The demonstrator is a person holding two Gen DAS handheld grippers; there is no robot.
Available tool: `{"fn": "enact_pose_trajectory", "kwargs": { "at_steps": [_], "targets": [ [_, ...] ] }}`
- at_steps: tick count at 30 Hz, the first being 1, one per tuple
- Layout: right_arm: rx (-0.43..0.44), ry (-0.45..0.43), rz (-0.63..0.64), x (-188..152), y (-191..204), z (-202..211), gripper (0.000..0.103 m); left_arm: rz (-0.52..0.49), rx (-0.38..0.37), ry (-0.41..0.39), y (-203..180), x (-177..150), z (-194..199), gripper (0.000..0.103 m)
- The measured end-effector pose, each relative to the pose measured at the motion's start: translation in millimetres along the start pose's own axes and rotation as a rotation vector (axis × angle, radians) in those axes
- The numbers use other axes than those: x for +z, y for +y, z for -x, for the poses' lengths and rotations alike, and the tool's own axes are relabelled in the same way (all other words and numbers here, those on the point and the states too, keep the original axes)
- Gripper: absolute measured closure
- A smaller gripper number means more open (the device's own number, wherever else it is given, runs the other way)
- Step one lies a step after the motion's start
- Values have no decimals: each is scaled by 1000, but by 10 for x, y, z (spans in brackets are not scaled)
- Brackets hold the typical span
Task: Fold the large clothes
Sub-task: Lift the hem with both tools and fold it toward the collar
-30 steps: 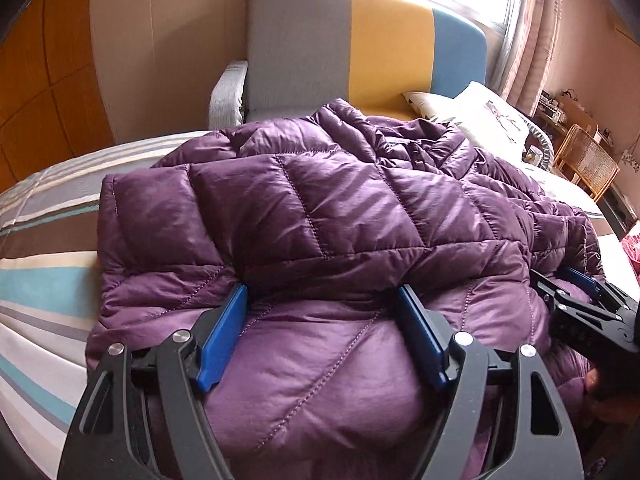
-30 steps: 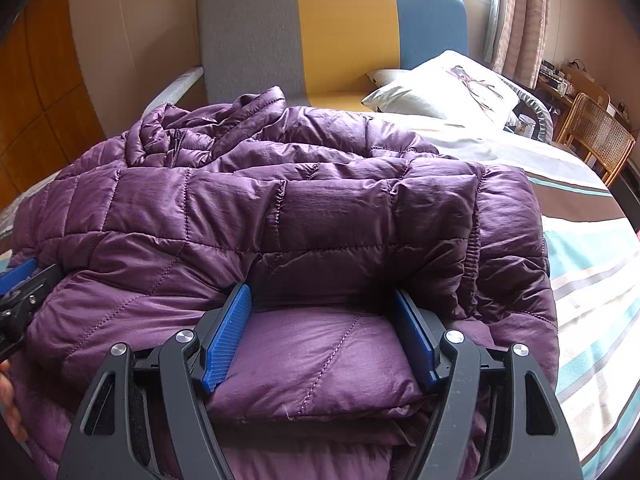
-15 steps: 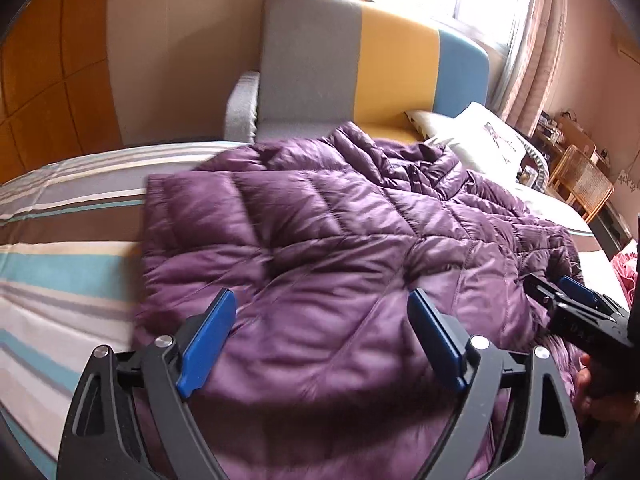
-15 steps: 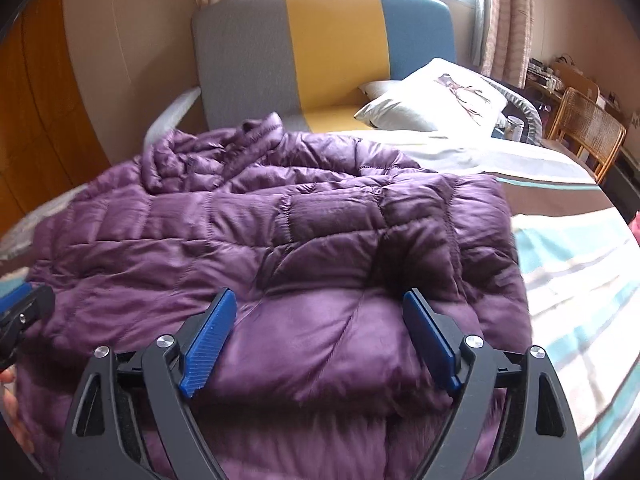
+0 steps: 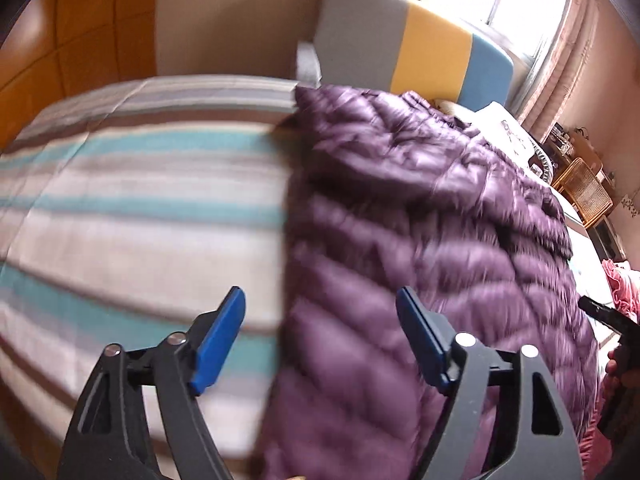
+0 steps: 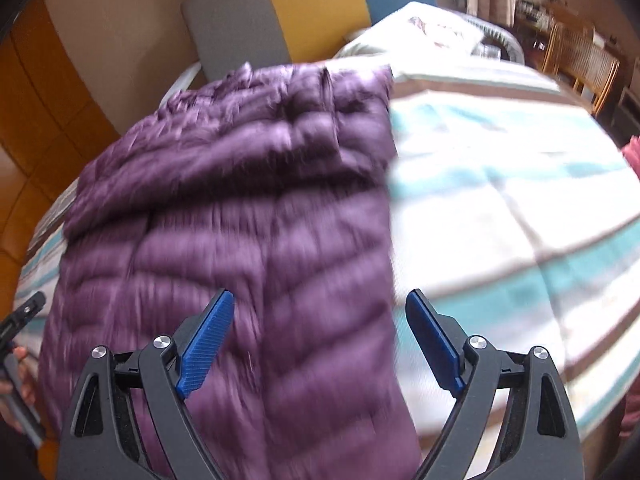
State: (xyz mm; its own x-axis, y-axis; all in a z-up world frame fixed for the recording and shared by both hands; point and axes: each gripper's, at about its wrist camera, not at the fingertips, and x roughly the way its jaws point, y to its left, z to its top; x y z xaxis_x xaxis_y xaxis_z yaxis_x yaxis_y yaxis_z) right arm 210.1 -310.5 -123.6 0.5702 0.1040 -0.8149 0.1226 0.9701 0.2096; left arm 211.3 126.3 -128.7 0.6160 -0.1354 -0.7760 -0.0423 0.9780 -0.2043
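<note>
A purple quilted down jacket (image 5: 420, 200) lies folded on the striped bed (image 5: 140, 200). My left gripper (image 5: 320, 294) hovers over the jacket's left edge, its jaws closing with nothing pinched between the blue pads. The right wrist view shows the jacket (image 6: 240, 180) at left and bare bedspread (image 6: 500, 200) at right. My right gripper (image 6: 320, 294) stands open above the jacket's right edge, holding nothing. Each view catches the other gripper at its border, the right gripper (image 5: 608, 316) and the left gripper (image 6: 20, 320). Both views are motion-blurred.
A grey, yellow and blue headboard (image 5: 412, 56) stands behind the bed, with a white pillow (image 6: 432, 28) beside it. A wicker chair (image 6: 580, 64) and cluttered shelves are at the far right. Pink cloth (image 5: 624, 284) lies by the bed's right side.
Both grippers let go of the jacket's front fold and opened. The left one swung out to the jacket's left edge, the right one to its right edge. The jacket settled flatter.
</note>
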Motion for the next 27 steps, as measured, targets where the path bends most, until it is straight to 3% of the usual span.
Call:
{"fn": "enact_pose_trajectory", "kwargs": {
  "at_steps": [4,7,9,12,13,14,15,17,19,22,27],
  "targets": [
    [10,41,14,-396,-82,177,21,26,-2,54,174,-357,125,30],
    [12,59,13,-656,-130,292,21,16,-26,65,210,-669,275,37],
    [17,66,18,-869,-163,378,21,1,-49,66,189,-789,351,47],
    [34,78,21,-1114,-176,485,21,-37,-43,73,98,-999,438,49],
    [42,84,27,-1172,-185,521,25,-49,-47,74,69,-1050,460,49],
    [45,87,34,-1215,-190,547,34,-63,-53,78,32,-1111,480,56],
    [52,87,38,-1267,-189,566,39,-69,-62,86,13,-1144,488,71],
    [70,91,51,-1347,-191,601,72,-55,-85,84,30,-1195,530,85],
    [110,92,66,-1397,-165,662,88,-40,-116,78,56,-1192,573,92],
    [135,85,94,-1394,-95,765,96,-5,-180,75,131,-1189,689,97],
    [242,47,133,-1317,-29,1192,97,25,-296,57,253,-1151,1030,98]
  ]
}}
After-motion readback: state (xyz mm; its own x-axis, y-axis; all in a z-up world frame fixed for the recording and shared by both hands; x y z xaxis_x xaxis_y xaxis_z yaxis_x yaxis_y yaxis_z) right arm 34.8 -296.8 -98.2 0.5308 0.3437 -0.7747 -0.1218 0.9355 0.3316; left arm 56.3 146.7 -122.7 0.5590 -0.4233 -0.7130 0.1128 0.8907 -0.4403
